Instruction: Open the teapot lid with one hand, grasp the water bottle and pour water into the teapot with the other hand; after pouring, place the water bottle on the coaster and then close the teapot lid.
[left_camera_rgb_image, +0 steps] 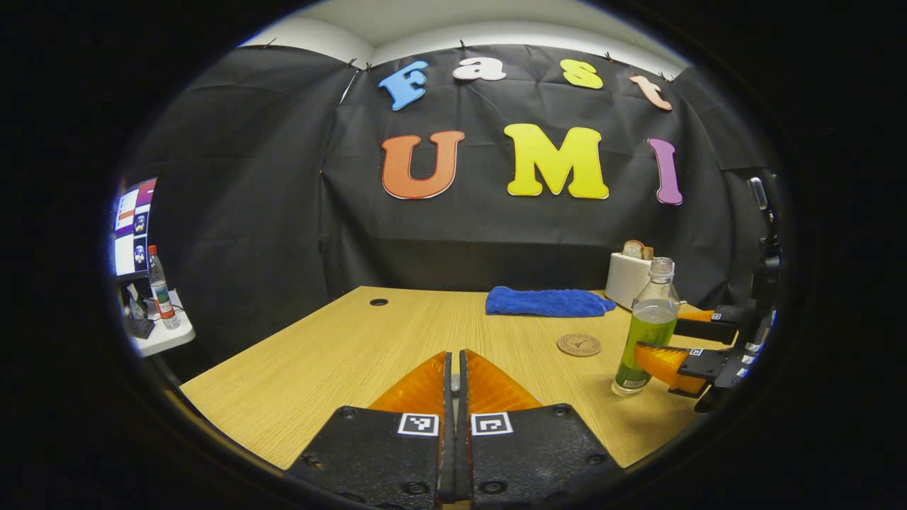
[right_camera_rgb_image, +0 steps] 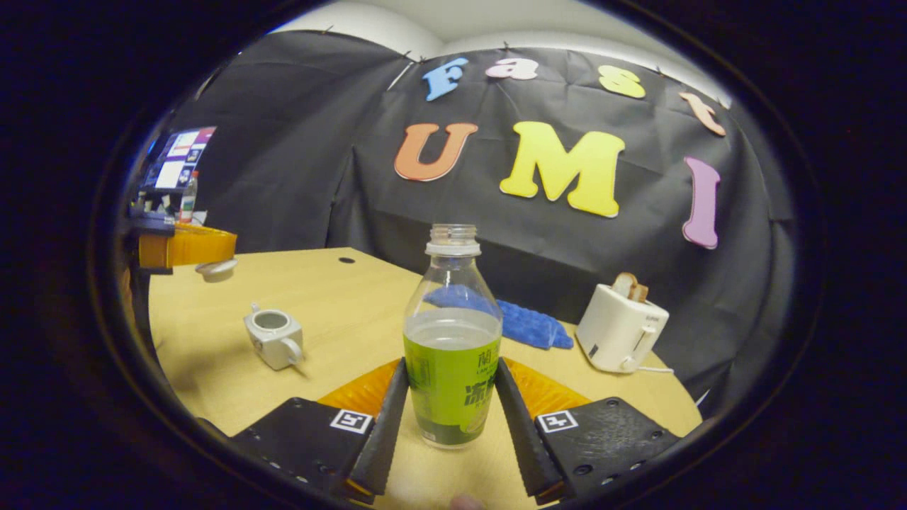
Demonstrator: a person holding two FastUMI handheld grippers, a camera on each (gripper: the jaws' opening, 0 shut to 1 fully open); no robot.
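Note:
The water bottle (right_camera_rgb_image: 451,368), clear with a green label and no cap, stands on the table. My right gripper (right_camera_rgb_image: 451,365) has a finger against each side of it, shut on it. From the left gripper view the same bottle (left_camera_rgb_image: 646,333) stands right of the round coaster (left_camera_rgb_image: 578,345), with the right gripper (left_camera_rgb_image: 655,331) around it. My left gripper (left_camera_rgb_image: 454,354) is shut. The right gripper view has the left gripper (right_camera_rgb_image: 188,248) in the air at the far left, pinching the teapot lid (right_camera_rgb_image: 216,269). The white teapot (right_camera_rgb_image: 273,340) sits open on the table below it.
A blue cloth (left_camera_rgb_image: 545,302) lies at the back of the wooden table (left_camera_rgb_image: 340,354). A white toaster (right_camera_rgb_image: 620,329) with bread in it stands at the back right. Off the table's left edge a small side table (left_camera_rgb_image: 159,333) carries a screen and another bottle.

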